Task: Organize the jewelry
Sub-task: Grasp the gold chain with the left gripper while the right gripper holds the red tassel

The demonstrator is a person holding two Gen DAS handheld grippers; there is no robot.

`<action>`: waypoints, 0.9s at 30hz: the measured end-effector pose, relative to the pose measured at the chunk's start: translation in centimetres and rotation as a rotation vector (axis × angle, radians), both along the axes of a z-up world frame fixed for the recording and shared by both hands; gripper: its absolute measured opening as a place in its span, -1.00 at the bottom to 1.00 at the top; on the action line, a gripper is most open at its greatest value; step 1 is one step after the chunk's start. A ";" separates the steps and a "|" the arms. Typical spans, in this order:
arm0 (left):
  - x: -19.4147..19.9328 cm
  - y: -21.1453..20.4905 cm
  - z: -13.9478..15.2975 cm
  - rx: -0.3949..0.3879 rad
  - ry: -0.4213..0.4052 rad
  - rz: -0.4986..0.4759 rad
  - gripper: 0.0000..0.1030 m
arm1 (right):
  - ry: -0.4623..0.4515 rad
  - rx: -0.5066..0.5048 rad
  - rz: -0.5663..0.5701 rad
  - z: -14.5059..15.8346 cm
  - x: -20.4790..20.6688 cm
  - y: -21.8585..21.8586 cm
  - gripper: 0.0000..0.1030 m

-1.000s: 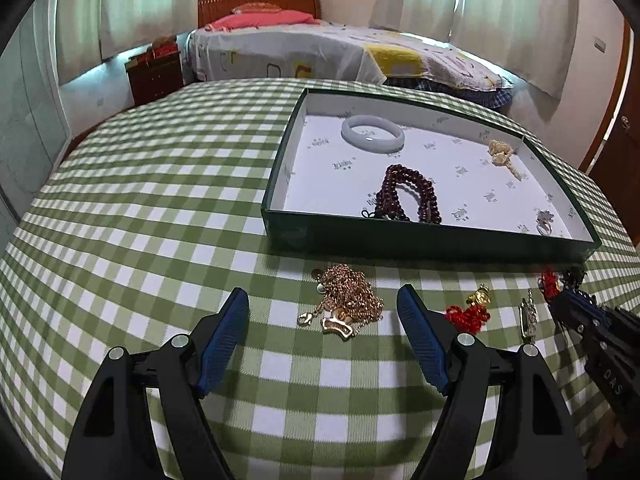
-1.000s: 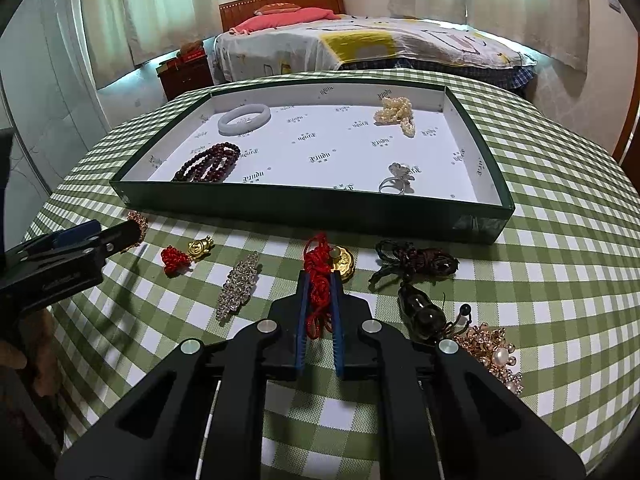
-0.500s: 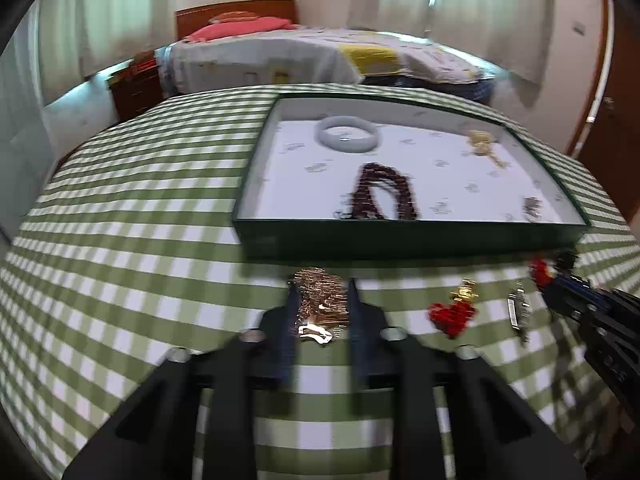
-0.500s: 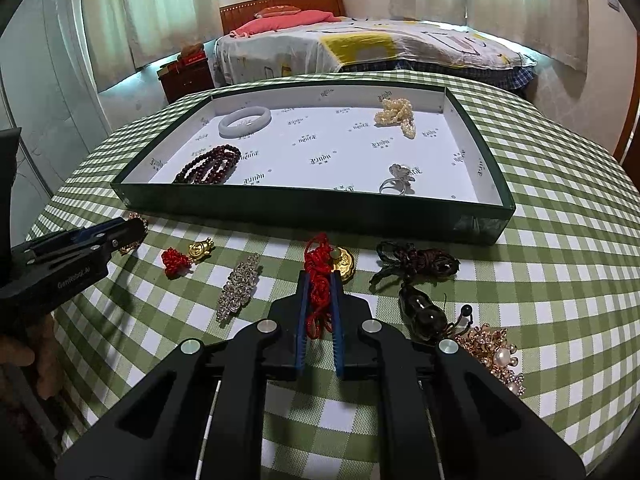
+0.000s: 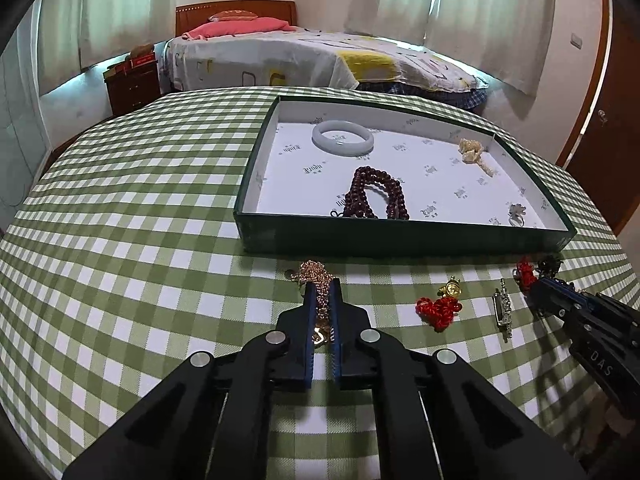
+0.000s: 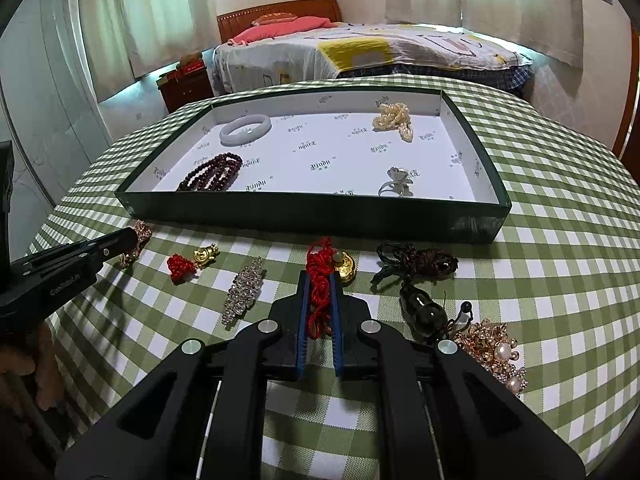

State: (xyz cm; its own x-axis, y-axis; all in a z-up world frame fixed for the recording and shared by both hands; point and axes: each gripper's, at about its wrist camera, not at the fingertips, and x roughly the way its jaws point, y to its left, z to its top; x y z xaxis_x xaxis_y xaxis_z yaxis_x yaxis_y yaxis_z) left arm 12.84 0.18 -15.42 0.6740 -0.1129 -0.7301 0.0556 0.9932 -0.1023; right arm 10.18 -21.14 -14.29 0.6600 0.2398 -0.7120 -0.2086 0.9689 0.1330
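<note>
I'm working in a bedroom, over a round table (image 5: 120, 208) under a green-checked cloth, with a bed behind it. The shallow green box (image 6: 304, 216) is sitting at the far side of the table. My left gripper (image 5: 321, 300) is pinching the rose-gold chain (image 5: 314, 276), which is lying on the cloth just in front of the box wall. My right gripper (image 6: 320, 292) is clamping the red knotted cord (image 6: 320, 272) of a gold charm, also on the cloth near the box.

Both pieces look light and limp, so I'm expecting them to sag and swing once raised; the chain looks slippery, and I judge that bunching it mid-heap is safer than catching one loose link.

Counting: four pieces are lying in the box, namely one pale bangle (image 6: 245, 130), one dark bead strand (image 6: 212, 172), one pearl cluster (image 6: 394, 120) and one silver ring (image 6: 394, 186). Outside it, I'm seeing six pieces on the cloth.
</note>
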 end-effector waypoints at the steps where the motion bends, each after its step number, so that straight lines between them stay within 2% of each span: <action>1: -0.1 0.1 0.1 -0.002 -0.003 0.001 -0.87 | -0.004 0.000 -0.001 0.1 -0.1 0.0 -0.81; 27: -2.0 1.2 4.4 -0.020 -0.094 0.004 -0.89 | -0.073 0.026 -0.002 2.2 -1.1 -0.2 -0.82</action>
State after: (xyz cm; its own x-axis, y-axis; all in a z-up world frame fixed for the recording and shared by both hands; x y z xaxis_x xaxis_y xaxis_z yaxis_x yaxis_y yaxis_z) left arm 10.88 1.35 -10.99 0.7401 -0.1241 -0.6609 0.0618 0.9912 -0.1168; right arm 9.13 -21.30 -12.05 0.7101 0.2560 -0.6559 -0.2167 0.9658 0.1423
